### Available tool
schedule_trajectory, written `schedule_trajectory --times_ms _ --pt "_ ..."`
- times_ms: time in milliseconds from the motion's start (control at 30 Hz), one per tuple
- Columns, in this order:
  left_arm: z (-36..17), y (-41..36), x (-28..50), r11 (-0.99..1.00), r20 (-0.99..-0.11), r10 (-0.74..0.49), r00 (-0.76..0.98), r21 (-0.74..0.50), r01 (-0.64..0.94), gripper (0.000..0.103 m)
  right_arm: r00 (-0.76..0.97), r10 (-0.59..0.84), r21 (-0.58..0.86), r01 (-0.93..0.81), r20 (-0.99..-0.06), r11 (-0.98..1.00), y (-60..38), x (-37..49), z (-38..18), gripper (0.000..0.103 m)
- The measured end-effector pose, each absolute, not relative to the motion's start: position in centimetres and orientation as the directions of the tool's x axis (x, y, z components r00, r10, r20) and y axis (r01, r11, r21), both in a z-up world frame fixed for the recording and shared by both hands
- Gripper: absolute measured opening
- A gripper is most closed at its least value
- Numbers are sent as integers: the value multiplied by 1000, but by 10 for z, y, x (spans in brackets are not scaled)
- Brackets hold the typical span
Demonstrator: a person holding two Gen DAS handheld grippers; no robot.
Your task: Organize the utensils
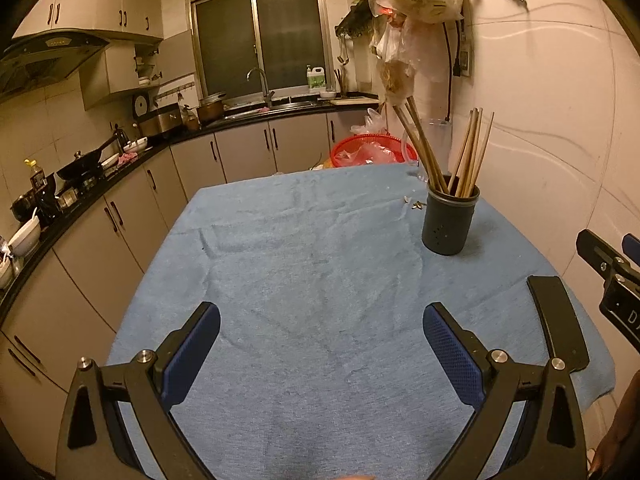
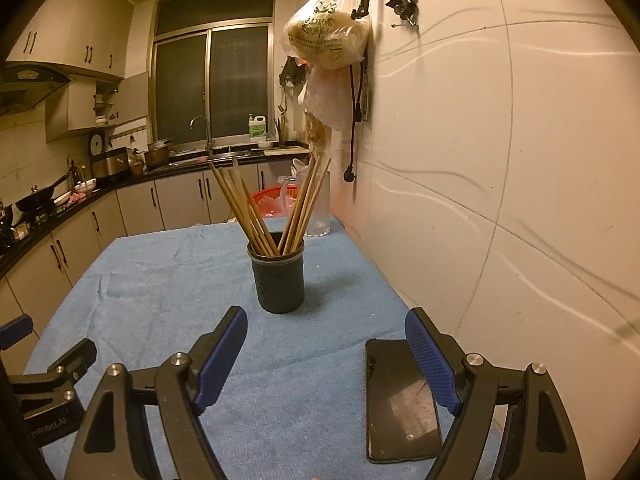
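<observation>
A dark round holder [image 1: 450, 222] [image 2: 278, 278] stands upright on the blue cloth [image 1: 312, 264] [image 2: 160, 280]. Several wooden chopsticks [image 1: 468, 156] [image 2: 266, 210] lean out of it in two bunches. My left gripper [image 1: 320, 322] is open over the bare cloth, well short and left of the holder, with nothing between its blue pads. My right gripper [image 2: 326, 330] is open too, close in front of the holder and empty. The right gripper [image 1: 612, 276] also shows at the right edge of the left wrist view, and the left gripper [image 2: 44, 364] at the lower left of the right wrist view.
A black phone [image 2: 400, 400] [image 1: 558, 322] lies flat on the cloth by the right gripper's right finger. A clear glass jar [image 2: 320, 208] stands behind the holder near the wall. A red basket [image 1: 372, 150] sits beyond the table's far edge. The wall runs close along the right side.
</observation>
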State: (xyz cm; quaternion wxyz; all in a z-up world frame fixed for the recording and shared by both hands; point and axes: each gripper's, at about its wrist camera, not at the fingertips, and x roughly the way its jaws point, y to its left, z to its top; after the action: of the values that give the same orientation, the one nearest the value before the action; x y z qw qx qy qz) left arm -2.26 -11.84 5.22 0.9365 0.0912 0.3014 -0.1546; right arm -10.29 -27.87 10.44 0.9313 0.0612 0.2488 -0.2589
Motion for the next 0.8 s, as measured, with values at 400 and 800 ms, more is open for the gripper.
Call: schedule_trajectory --times_ms 400,800 --pt "47 -125 -21 937 -592 -174 787 147 318 101 729 -440 -9 512 -524 859 -283 -94 97 83" --pt "43 -125 -19 932 -611 -183 770 141 333 101 721 -422 3 507 -550 862 -286 -89 88 83"
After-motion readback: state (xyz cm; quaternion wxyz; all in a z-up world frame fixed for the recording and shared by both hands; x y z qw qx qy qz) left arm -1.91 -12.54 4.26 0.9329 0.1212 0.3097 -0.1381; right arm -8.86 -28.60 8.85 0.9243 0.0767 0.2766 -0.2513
